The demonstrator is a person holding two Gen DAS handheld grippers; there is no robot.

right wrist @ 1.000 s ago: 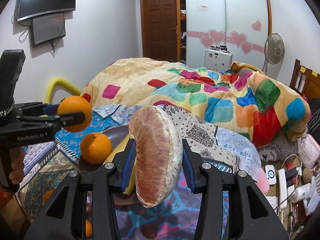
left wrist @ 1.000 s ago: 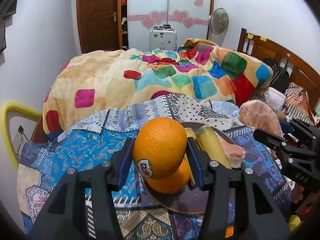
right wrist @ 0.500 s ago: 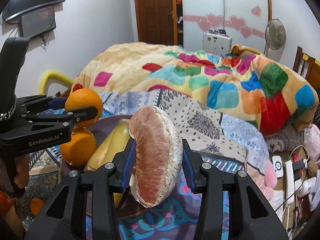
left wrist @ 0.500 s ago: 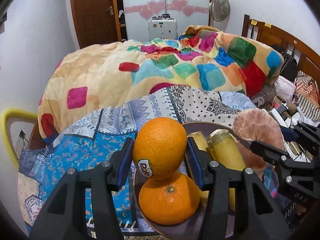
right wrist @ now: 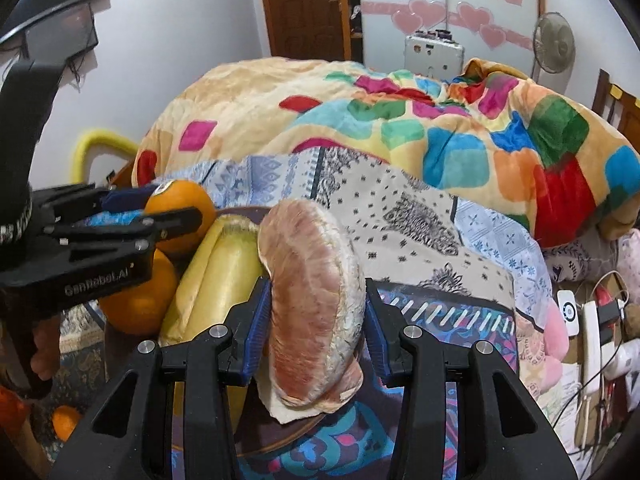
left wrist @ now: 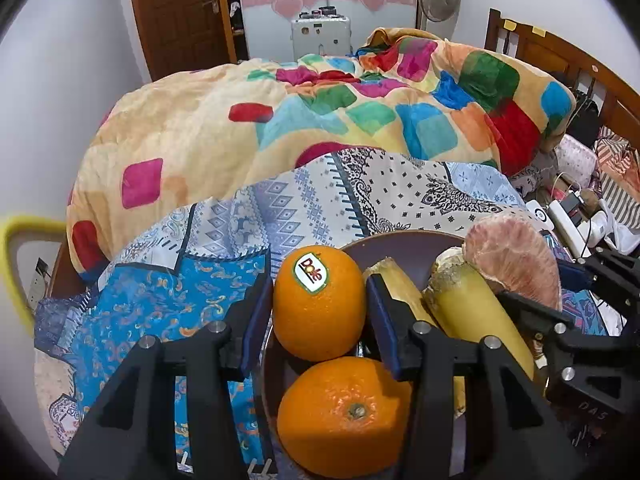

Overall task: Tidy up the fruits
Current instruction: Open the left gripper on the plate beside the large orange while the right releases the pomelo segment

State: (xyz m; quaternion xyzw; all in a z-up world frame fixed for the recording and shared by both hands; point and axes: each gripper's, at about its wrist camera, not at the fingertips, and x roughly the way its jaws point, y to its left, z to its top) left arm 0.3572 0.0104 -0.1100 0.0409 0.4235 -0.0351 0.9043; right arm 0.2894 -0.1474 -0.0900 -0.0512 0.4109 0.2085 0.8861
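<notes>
Above a dark plate (left wrist: 404,240) on a patterned bedspread (left wrist: 168,304): left gripper (left wrist: 318,308) clenched on a stickered orange (left wrist: 319,303), pressed against a second orange (left wrist: 344,414) lying on the plate at 6 o'clock. At 3 o'clock, right gripper (right wrist: 316,316) grasping a peeled pomelo segment (right wrist: 316,312), touching two bananas (right wrist: 212,276) resting on the plate. Behind, at 12 o'clock, a rumpled multicoloured quilt (left wrist: 320,120).

A "Dole" sticker (left wrist: 309,274) sits on the orange (left wrist: 319,303) clamped in the left gripper (left wrist: 319,312), whose black body reads "GenRobot.AI", and the right gripper (left wrist: 576,320) bears the faint letters "DAS".
</notes>
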